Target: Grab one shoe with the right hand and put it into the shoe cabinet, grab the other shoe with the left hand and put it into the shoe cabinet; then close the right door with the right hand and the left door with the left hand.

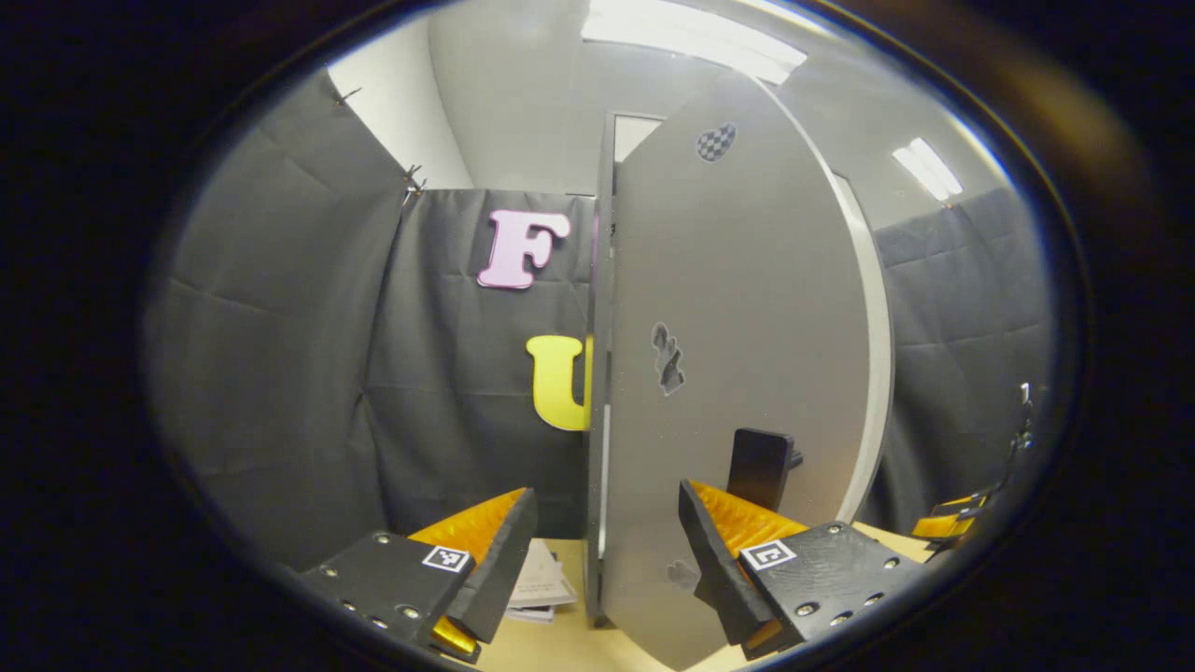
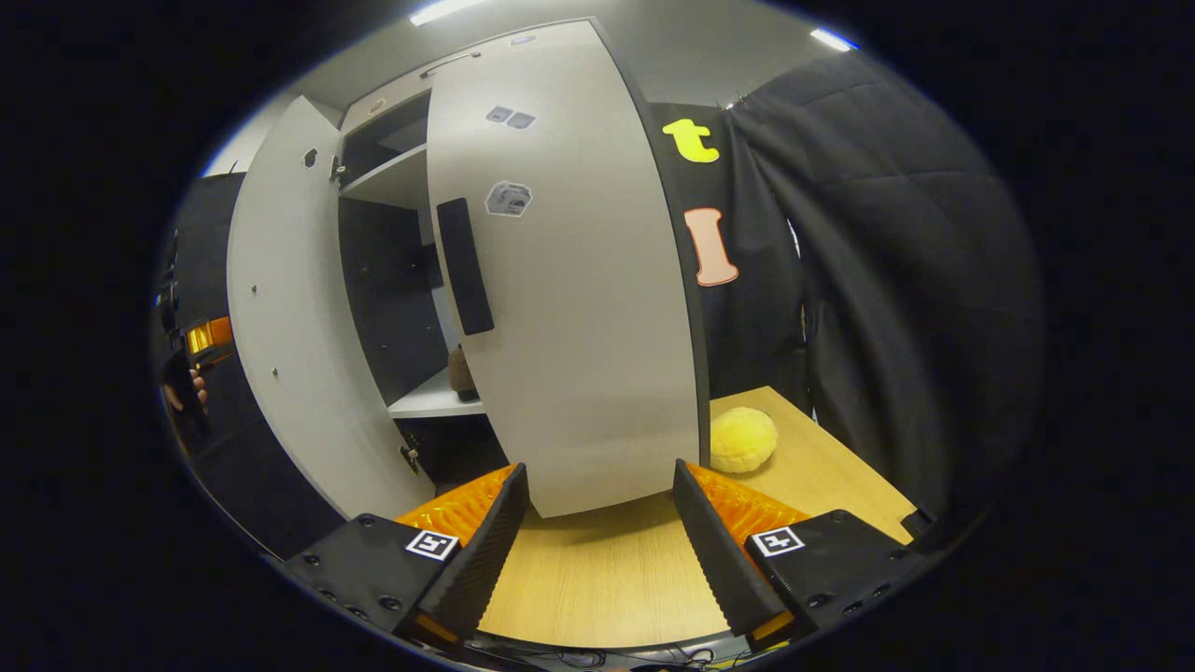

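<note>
Both grippers were empty. On my right, the gripper stood wide open over the bench, jaws well apart, with the lower edge of the right door just ahead of it. On my left, the gripper was likewise spread wide, pointed at the edge of the left door, whose dark handle sat just beyond the right finger.

I judged each door a stiff, flat, light panel that would swing freely on its hinges. Its smooth face would be slippery to pinch, so a push on the outer face near the free edge, or against the long dark handle on the right door, seemed the surest hold.

Past the right door the shoe cabinet stood open, both doors ajar. On its lower shelf I could see part of a brownish thing, probably a shoe, half hidden by the door; the second shoe I couldn't make out. An upper shelf looked bare. Beside the cabinet on the bench lay a yellow fuzzy ball, and some papers lay near the left door.
</note>
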A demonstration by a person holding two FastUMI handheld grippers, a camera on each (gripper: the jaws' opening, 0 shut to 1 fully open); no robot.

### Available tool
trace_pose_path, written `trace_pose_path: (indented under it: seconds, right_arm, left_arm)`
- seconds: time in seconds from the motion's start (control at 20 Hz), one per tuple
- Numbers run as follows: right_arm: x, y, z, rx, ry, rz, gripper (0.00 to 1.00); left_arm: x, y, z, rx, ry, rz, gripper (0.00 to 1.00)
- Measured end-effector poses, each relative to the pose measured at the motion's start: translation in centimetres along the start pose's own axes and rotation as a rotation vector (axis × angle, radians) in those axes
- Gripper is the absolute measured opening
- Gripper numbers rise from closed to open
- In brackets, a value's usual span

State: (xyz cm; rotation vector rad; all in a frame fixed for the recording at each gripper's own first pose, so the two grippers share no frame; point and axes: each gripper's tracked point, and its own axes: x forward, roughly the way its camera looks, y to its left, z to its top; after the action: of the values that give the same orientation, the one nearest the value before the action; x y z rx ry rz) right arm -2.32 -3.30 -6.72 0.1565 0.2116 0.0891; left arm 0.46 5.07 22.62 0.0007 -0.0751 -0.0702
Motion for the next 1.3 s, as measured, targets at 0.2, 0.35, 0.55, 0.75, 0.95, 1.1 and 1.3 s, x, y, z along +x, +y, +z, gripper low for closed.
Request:
trace_pose_path:
  seconds: [0.2,0.35,0.55,0.75,0.95,1.1,1.3]
  right_arm:
    - [-0.2,-2.5,0.4,0.005,0.004,-0.006,0.98]
    - [0.1,-4.3,0.9,0.008,0.014,0.007,0.98]
    - [0.7,-6.6,3.0,-0.020,0.008,0.032,0.98]
    - [1.5,-8.5,5.6,-0.067,-0.028,0.067,0.98]
    - [2.7,-11.0,6.6,-0.121,-0.061,0.056,0.98]
    - [3.8,-12.3,7.2,-0.129,-0.089,0.022,0.98]
    - [5.0,-10.7,8.6,-0.116,-0.110,0.065,0.98]
  left_arm:
    - [0.9,-0.3,0.4,-0.016,-0.031,0.065,0.88]
    - [1.7,-2.4,0.2,0.018,-0.036,0.090,0.95]
    - [2.9,-6.1,-1.1,-0.034,-0.022,0.144,0.95]
    - [2.3,-7.7,-1.4,-0.067,-0.037,0.234,0.95]
    - [1.1,-7.6,-1.6,-0.063,-0.040,0.311,0.95]
    - [-0.2,-7.4,-1.1,-0.108,-0.043,0.358,0.89]
    - [-0.6,-7.7,-0.5,-0.179,-0.093,0.267,0.89]
